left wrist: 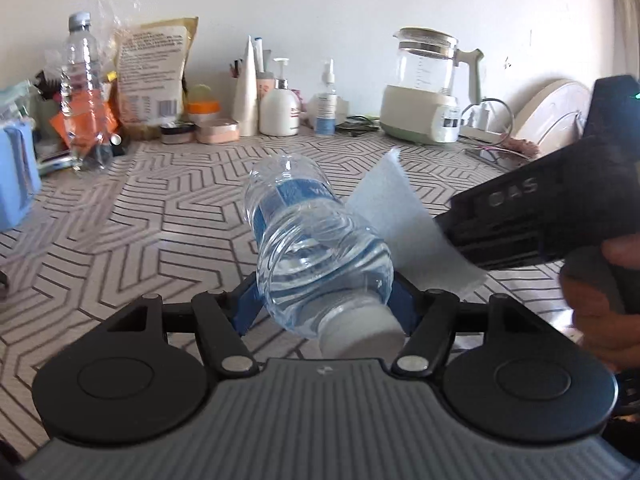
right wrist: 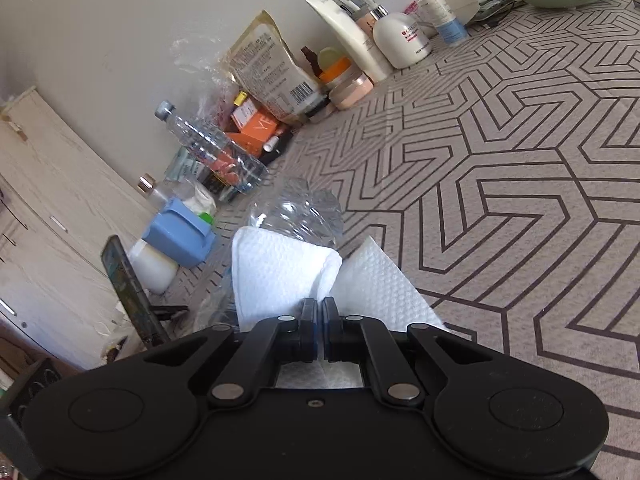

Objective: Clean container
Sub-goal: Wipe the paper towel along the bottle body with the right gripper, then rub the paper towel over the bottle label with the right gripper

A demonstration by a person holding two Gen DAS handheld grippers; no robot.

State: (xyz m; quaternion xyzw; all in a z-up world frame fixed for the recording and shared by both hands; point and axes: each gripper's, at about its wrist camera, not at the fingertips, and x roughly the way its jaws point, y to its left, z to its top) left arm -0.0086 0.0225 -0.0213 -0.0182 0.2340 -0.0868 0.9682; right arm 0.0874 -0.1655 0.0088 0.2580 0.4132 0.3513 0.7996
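My left gripper (left wrist: 326,304) is shut on a clear plastic water bottle (left wrist: 316,236) with a blue label and white cap, held above the table with its cap toward the camera. My right gripper (right wrist: 319,312) is shut on a white paper towel (right wrist: 280,276). The towel (left wrist: 404,220) lies against the right side of the bottle. In the right wrist view the bottle's base (right wrist: 300,216) shows just beyond the towel. The right gripper's black body (left wrist: 552,208) comes in from the right in the left wrist view.
The table (left wrist: 140,220) has a geometric patterned cloth. Along the back wall stand another clear bottle (left wrist: 84,92), a tan food bag (left wrist: 156,76), lotion and spray bottles (left wrist: 280,108), and a glass kettle (left wrist: 428,88). A blue box (right wrist: 180,236) and a phone (right wrist: 128,292) sit at the left.
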